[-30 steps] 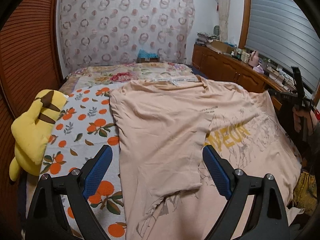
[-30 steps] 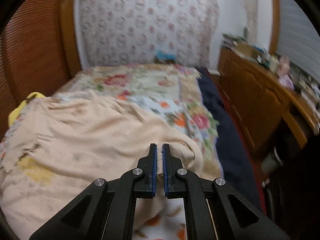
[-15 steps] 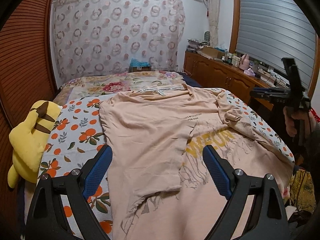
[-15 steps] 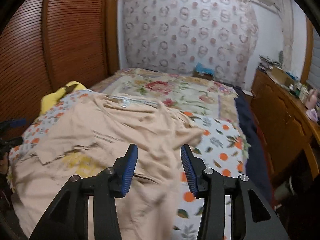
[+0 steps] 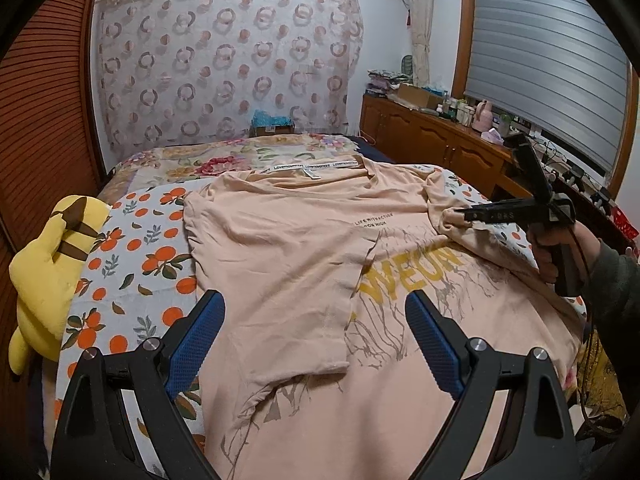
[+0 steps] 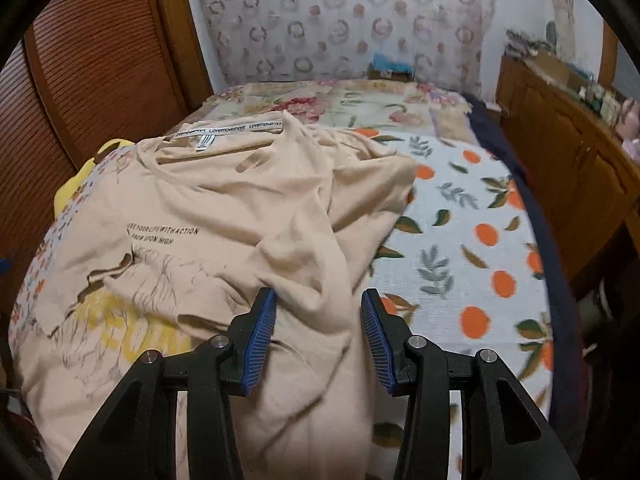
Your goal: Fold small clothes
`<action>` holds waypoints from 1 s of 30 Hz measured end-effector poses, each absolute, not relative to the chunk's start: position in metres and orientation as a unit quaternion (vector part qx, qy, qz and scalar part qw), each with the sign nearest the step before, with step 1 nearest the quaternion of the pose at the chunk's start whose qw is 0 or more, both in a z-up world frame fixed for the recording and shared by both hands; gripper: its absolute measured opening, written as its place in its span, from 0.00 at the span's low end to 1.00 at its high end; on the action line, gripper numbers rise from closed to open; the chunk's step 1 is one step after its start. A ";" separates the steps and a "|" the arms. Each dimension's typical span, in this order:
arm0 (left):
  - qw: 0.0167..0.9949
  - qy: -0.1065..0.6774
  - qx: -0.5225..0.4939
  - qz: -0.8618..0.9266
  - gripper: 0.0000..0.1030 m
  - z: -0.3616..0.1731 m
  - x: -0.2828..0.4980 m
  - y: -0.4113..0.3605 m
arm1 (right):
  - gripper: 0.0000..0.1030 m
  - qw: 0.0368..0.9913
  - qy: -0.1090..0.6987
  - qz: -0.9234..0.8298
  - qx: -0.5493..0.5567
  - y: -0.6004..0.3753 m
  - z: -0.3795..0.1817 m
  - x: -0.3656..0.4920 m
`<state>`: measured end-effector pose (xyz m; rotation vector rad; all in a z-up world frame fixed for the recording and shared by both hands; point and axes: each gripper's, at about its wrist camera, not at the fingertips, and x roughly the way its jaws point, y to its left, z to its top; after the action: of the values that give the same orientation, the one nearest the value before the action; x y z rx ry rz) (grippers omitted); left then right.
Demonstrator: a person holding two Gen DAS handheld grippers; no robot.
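On bed, plush (image 5: 38, 276) far left, peach tee (image 5: 304, 264) flat, left side folded in. Left gripper (image 5: 316, 340) wide open, empty; right gripper (image 6: 318, 332) open over bunched right sleeve. Risk: grabbing extra layers, dragging fold askew.

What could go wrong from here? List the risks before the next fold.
1. The right side of the shirt lies bunched and wrinkled, so folding now could lock in creases.
2. The right tongs are open with cloth between them; closing here may pinch several layers at once.
3. The left sleeve is only laid over the print; tugging from the right could slide it back out.
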<state>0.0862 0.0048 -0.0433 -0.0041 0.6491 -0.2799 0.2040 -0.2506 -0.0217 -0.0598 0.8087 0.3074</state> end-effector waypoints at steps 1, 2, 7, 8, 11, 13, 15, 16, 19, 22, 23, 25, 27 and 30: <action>0.938 0.318 -0.002 -0.136 0.90 -0.044 0.086 0.005 | 0.08 0.908 0.389 0.157 -0.028 -0.249 -0.020 0.205; 0.938 0.319 -0.003 -0.135 0.90 -0.044 0.086 0.006 | 0.06 0.911 0.379 0.163 -0.031 -0.245 -0.016 0.205; 0.939 0.319 -0.003 -0.127 0.90 -0.046 0.082 0.015 | 0.04 0.924 0.323 0.197 -0.062 -0.214 0.016 0.203; 0.939 0.320 -0.006 -0.125 0.90 -0.046 0.082 0.017 | 0.04 0.924 0.316 0.202 -0.071 -0.205 0.023 0.204; 0.938 0.323 -0.013 -0.123 0.90 -0.048 0.081 0.022 | 0.04 0.926 0.300 0.210 -0.094 -0.176 0.039 0.209; 0.938 0.325 -0.013 -0.122 0.90 -0.050 0.080 0.024 | 0.04 0.926 0.297 0.205 -0.108 -0.160 0.044 0.215; 0.937 0.327 -0.015 -0.123 0.90 -0.052 0.080 0.025 | 0.04 0.923 0.299 0.220 -0.100 -0.147 0.048 0.223; 0.937 0.328 -0.016 -0.123 0.90 -0.053 0.080 0.026 | 0.04 0.922 0.298 0.228 -0.096 -0.143 0.049 0.225; 0.935 0.331 -0.017 -0.124 0.90 -0.055 0.079 0.025 | 0.09 0.912 0.302 0.260 -0.097 -0.131 0.045 0.234; 0.935 0.332 -0.016 -0.125 0.90 -0.056 0.079 0.024 | 0.49 0.906 0.314 0.258 -0.114 -0.130 0.041 0.236; 0.935 0.332 -0.016 -0.126 0.90 -0.056 0.078 0.024 | 0.49 0.908 0.312 0.254 -0.119 -0.133 0.041 0.235; 0.935 0.332 -0.016 -0.126 0.90 -0.056 0.079 0.024 | 0.49 0.908 0.311 0.253 -0.121 -0.143 0.039 0.228; 0.935 0.331 -0.017 -0.126 0.90 -0.056 0.079 0.023 | 0.49 0.910 0.313 0.242 -0.125 -0.156 0.035 0.220; 0.935 0.330 -0.019 -0.128 0.90 -0.057 0.078 0.023 | 0.49 0.908 0.325 0.235 -0.122 -0.172 0.024 0.198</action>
<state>0.0785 0.0226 -0.0569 -0.0382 0.6742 -0.2622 0.1983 -0.1717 0.0242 -0.2511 0.6716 0.4846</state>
